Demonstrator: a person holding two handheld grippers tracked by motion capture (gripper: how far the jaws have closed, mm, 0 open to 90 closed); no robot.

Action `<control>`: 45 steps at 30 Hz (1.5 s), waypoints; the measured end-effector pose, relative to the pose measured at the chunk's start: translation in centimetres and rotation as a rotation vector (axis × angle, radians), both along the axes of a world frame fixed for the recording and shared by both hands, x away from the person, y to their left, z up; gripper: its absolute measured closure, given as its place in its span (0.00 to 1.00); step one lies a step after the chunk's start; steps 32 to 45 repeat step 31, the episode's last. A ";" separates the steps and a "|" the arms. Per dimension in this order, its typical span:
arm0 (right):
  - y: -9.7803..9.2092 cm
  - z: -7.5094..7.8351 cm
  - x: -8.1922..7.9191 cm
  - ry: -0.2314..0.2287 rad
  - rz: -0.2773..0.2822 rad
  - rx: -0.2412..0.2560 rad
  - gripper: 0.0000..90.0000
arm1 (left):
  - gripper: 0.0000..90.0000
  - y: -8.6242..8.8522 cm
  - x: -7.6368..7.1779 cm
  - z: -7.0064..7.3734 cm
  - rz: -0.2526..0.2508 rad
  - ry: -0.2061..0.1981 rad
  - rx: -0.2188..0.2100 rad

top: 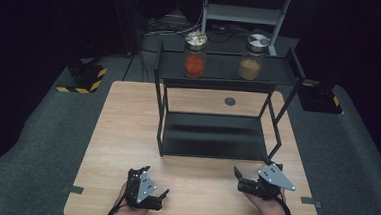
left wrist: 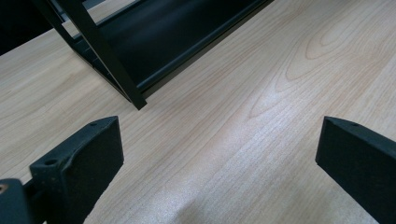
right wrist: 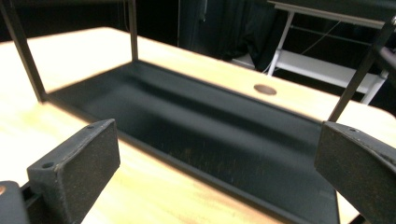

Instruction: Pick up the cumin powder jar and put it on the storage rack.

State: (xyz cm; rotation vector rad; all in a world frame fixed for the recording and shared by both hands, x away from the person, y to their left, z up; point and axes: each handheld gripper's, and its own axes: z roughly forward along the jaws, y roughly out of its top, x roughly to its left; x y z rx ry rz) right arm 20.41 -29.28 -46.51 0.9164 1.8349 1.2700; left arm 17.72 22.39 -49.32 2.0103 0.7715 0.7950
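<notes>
Rack (top: 211,139) lower shelf open; hand-held grippers apparently apart.

The table (top: 122,133) is light wood with a fine grain pattern. The shelf rack (top: 220,72) on it is black. On its top, the left jar (top: 195,55) holds orange-red powder, and the right jar (top: 251,58) holds yellow-brown powder. Both grippers are black with a grey plate: left gripper (top: 155,181), right gripper (top: 238,176). In the upper left of the frame, a base (top: 82,78) has yellow-black stripes.

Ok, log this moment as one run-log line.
left gripper: open, empty | right gripper: open, empty | red-filled jar, tan-filled jar: top shelf
</notes>
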 end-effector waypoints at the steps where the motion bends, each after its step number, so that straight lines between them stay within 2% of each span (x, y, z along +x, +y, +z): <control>1: 0.0 -0.3 -0.1 0.006 0.000 -0.005 0.00 | 0.01 0.0 0.0 0.0 0.001 -0.001 0.000; 13: -0.1 -3.3 -0.8 0.091 0.002 -0.043 0.00 | 0.01 -0.1 -0.2 0.0 0.005 -0.001 0.007; 15: -0.1 -3.6 -1.2 0.065 0.003 -0.050 0.00 | 0.01 -0.2 -0.3 0.0 0.007 -0.005 0.010; 16: -0.1 -3.5 -1.2 0.070 0.005 -0.053 0.00 | 0.01 -0.2 -0.3 0.0 0.003 -0.006 0.016; 19: 0.4 -3.2 -1.5 0.080 -0.002 -0.105 0.00 | 0.01 -0.4 -0.5 0.0 -0.003 -0.014 0.031; 23: 0.7 -2.8 -1.5 0.097 -0.004 -0.130 0.00 | 0.01 -0.8 -0.5 0.0 -0.009 -0.019 0.057; 29: 0.9 -2.7 -1.4 0.103 -0.002 -0.144 0.00 | 0.01 -1.1 -0.6 0.1 -0.020 -0.025 0.090; 45: 0.9 -2.7 -1.4 0.099 0.000 -0.150 0.00 | 0.01 -1.1 -0.6 0.1 -0.021 -0.025 0.090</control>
